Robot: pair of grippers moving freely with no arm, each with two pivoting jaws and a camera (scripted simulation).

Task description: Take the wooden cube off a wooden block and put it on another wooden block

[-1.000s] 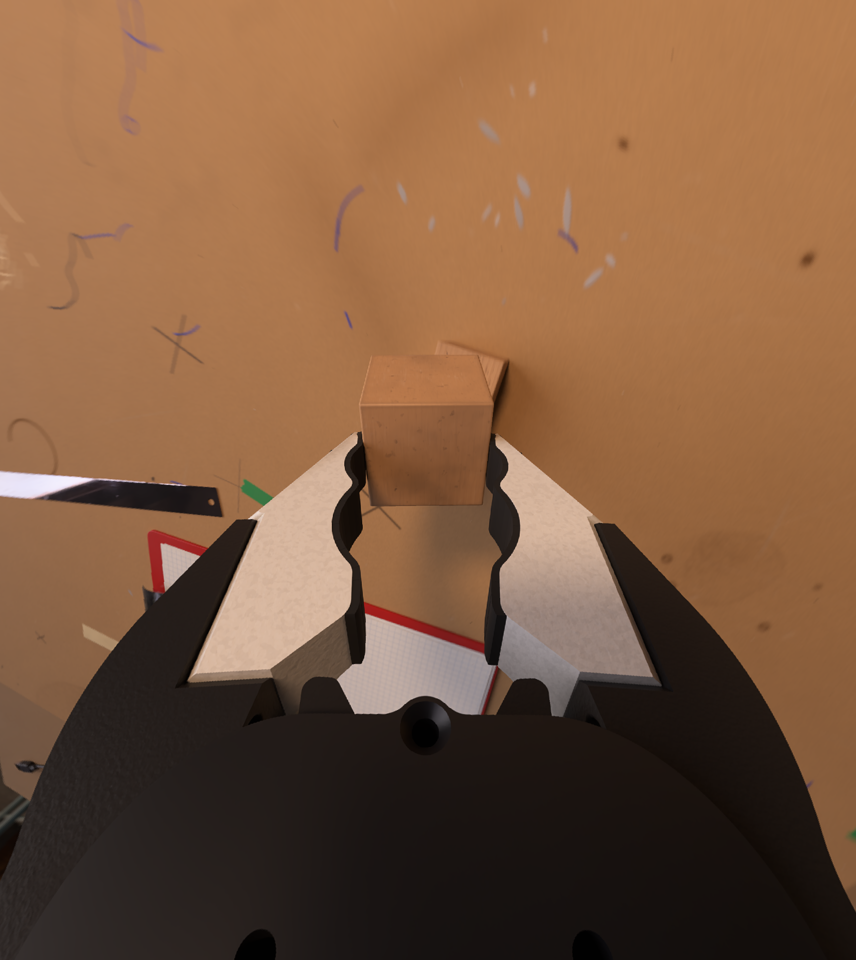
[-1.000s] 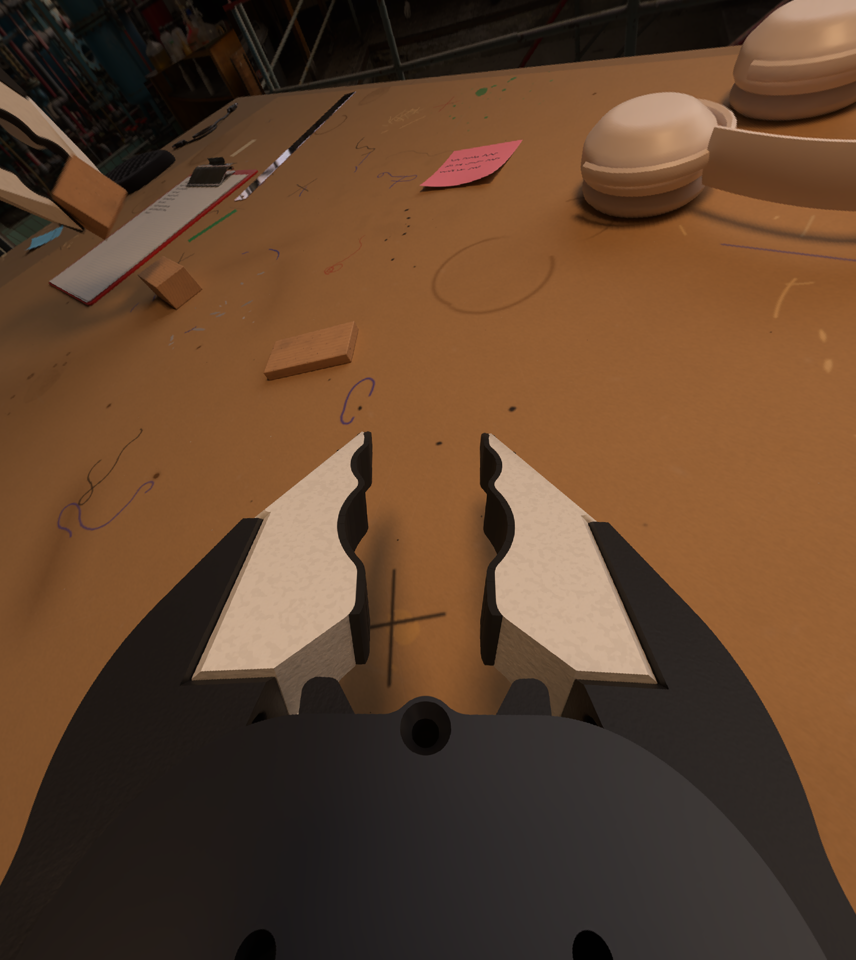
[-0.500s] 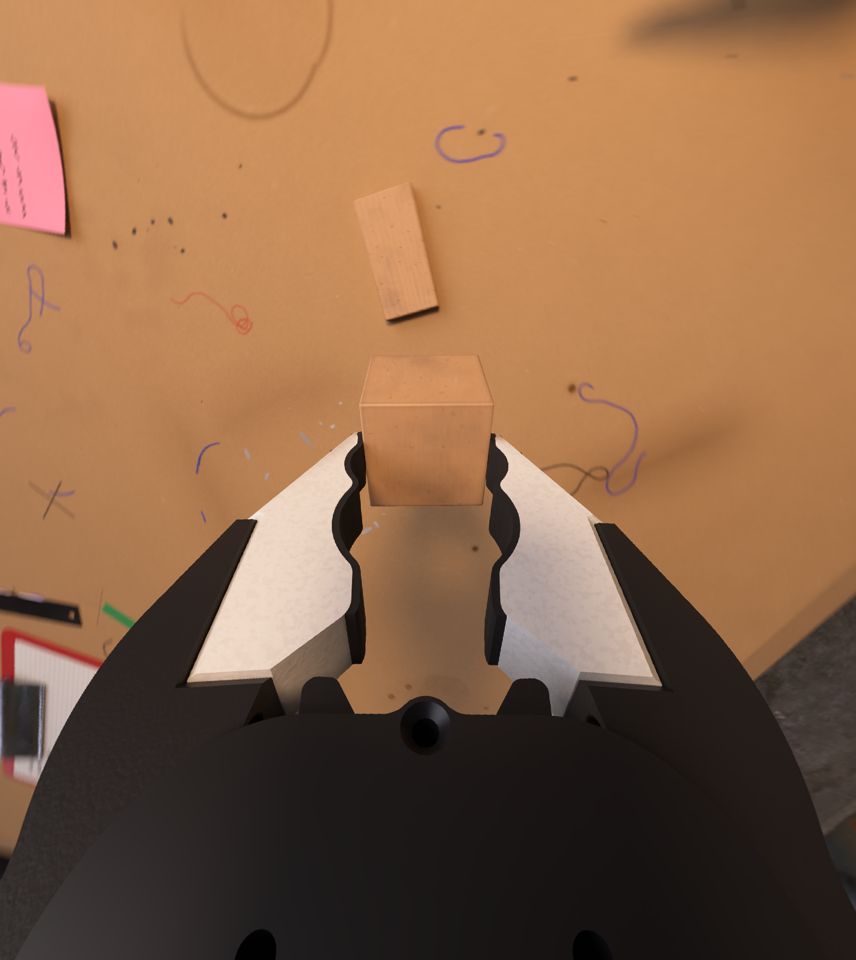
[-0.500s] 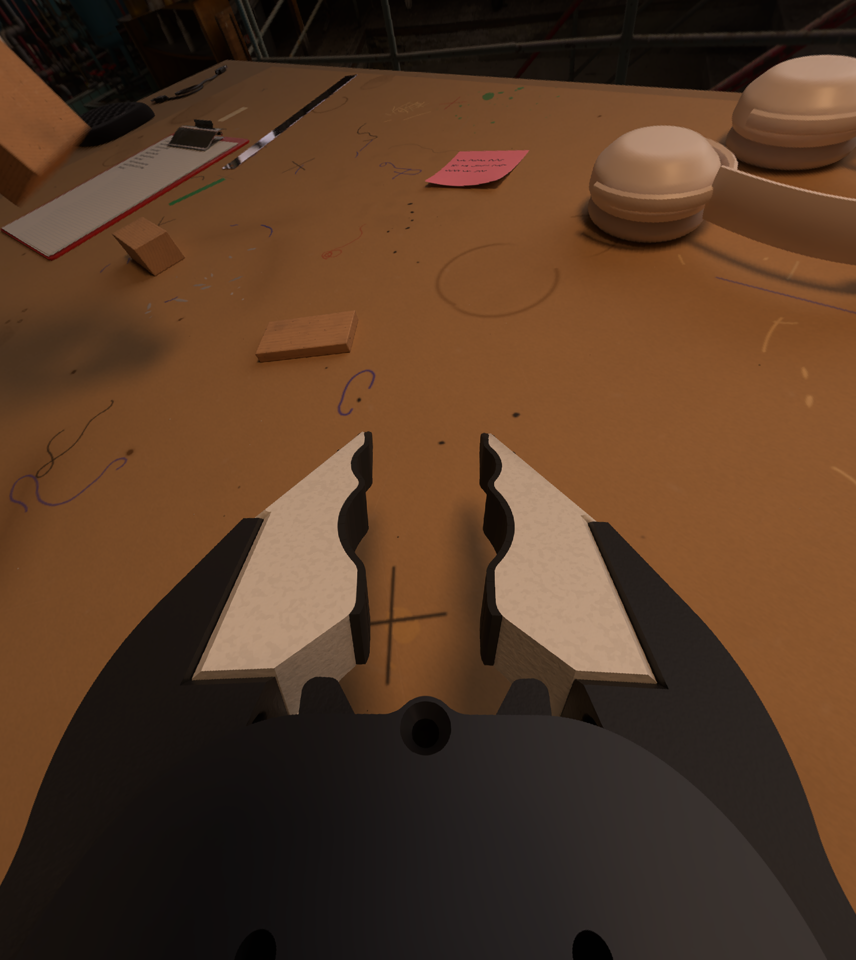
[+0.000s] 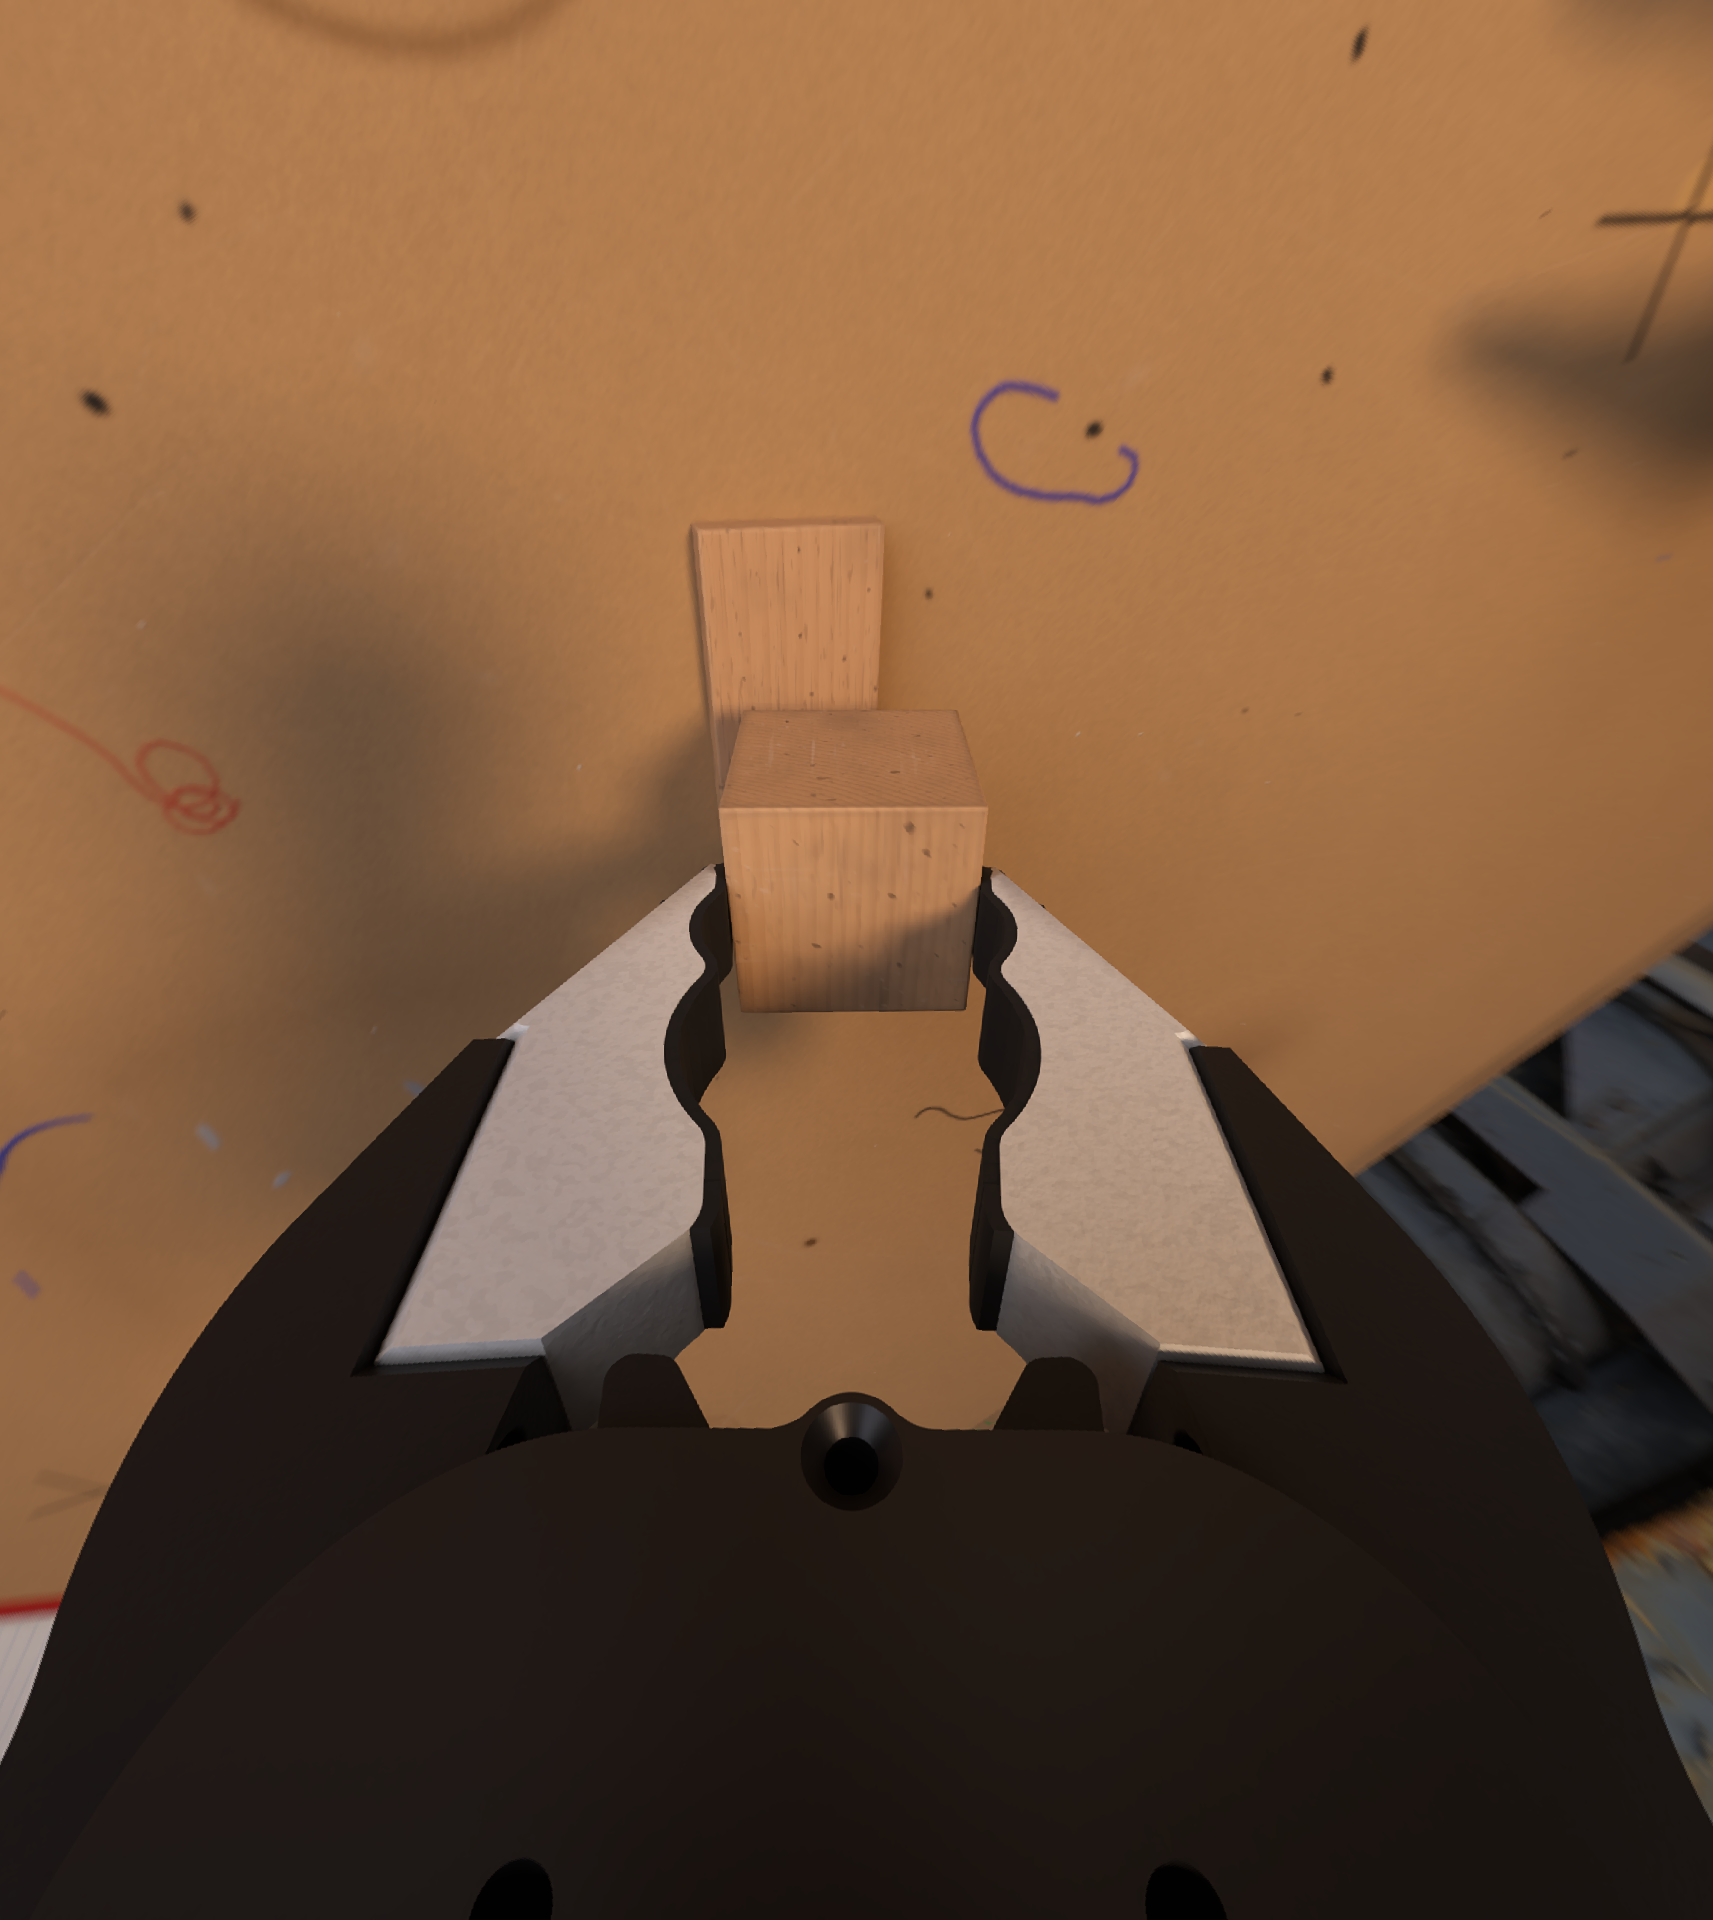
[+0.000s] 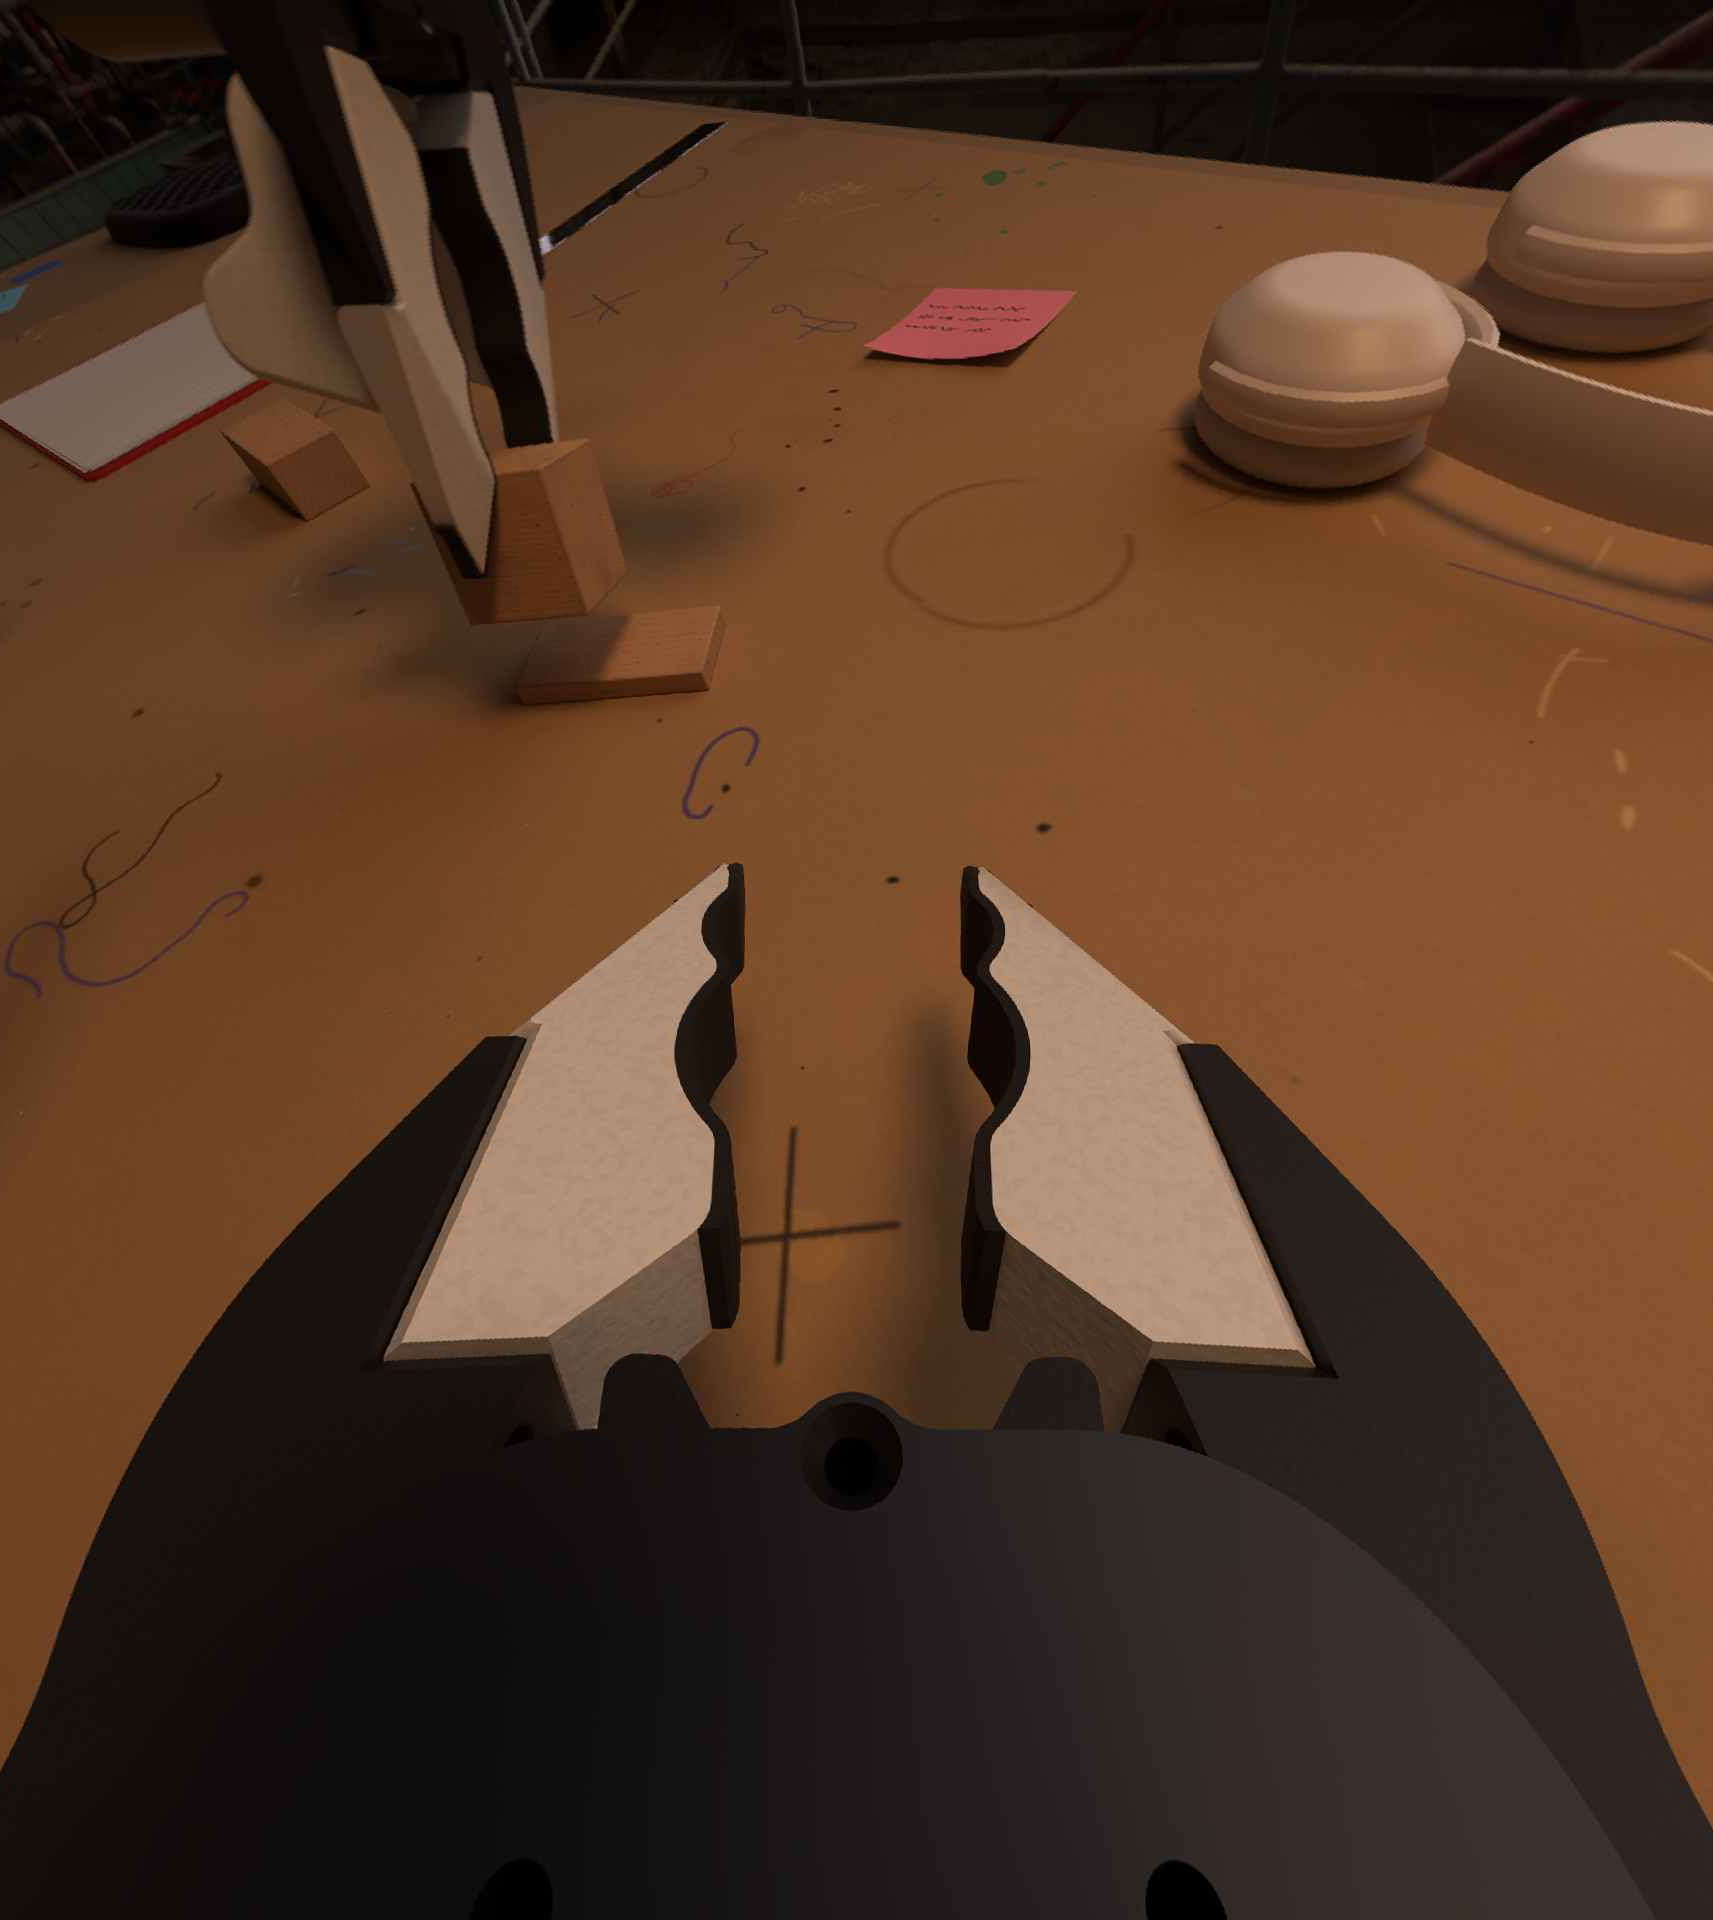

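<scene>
The left gripper (image 5: 852, 883) had its jaws closed on the cube (image 5: 852, 904), one jaw pressed flat against each of two opposite side faces, near the tips. In the right wrist view the cube (image 6: 545, 530) hung in the air just above the near-left end of the flat block (image 6: 623, 655) and did not touch it; it was tilted, not level. The flat block lay on the bench (image 6: 1247, 831). From the left wrist view its long axis pointed straight away from the gripper, and the cube covered its near end. A second, smaller block (image 6: 296, 457) rested behind the flat block and to its left, tipped on one edge, beside a notepad (image 6: 125, 390).

The cube looked like stiff, light wood with smooth flat faces, so a hold on two parallel faces seemed right, though such faces could slip if the squeeze were weak. Having equal sides, it had no long axis of its own. Probably it needed to come level before it was set down, or it could topple off the thin block.

The right gripper (image 6: 852, 883) was well in front of the flat block, with its jaws partly apart and nothing between them.
</scene>
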